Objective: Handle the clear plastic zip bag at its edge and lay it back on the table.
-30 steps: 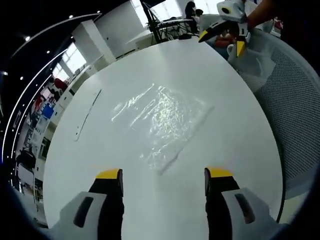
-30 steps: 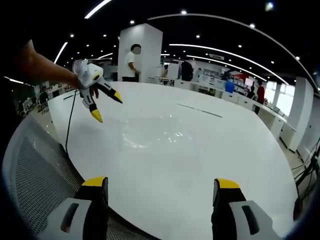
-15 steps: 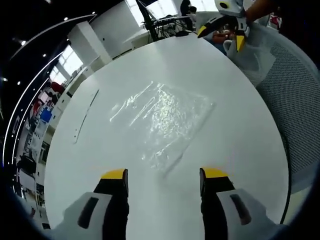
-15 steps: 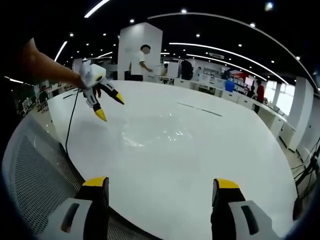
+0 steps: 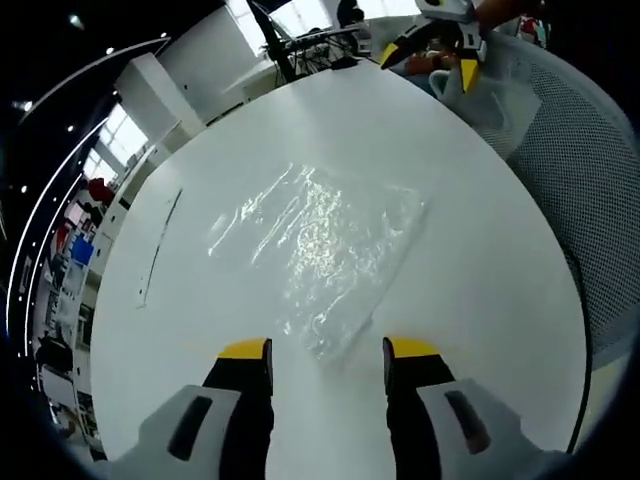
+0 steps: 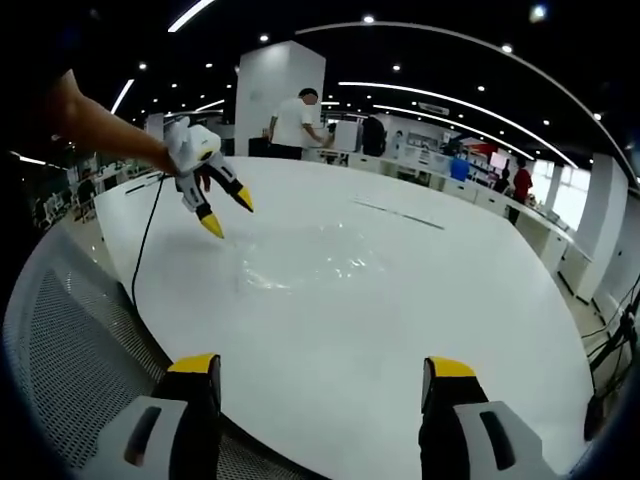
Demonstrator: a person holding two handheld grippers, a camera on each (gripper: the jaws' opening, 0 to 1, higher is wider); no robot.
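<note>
The bag (image 5: 320,245) lies flat and crinkled on the white table (image 5: 480,290), clear enough that the tabletop shows through it. In the left gripper view its near corner sits just beyond the tips of the left gripper (image 5: 328,350), between the two yellow-tipped jaws, which stand apart with nothing between them; whether they touch the bag cannot be told. In the right gripper view the bag (image 6: 305,265) shows as a faint glossy patch towards the left of the table (image 6: 400,340), and the left gripper (image 6: 225,212), held by a hand, hangs just above the bag's left edge, jaws spread and pointing down.

The right gripper (image 6: 320,375) is well back from the bag, over the table's near rim, its jaws wide apart and holding nothing. In the left gripper view it (image 5: 435,55) appears at the far side of the table, jaws parted.

A thin strip (image 5: 158,248) lies on the table to the left of the bag, apart from it. A mesh chair back (image 5: 570,170) stands beside the table. A person (image 6: 292,125) stands beyond the table in the office.
</note>
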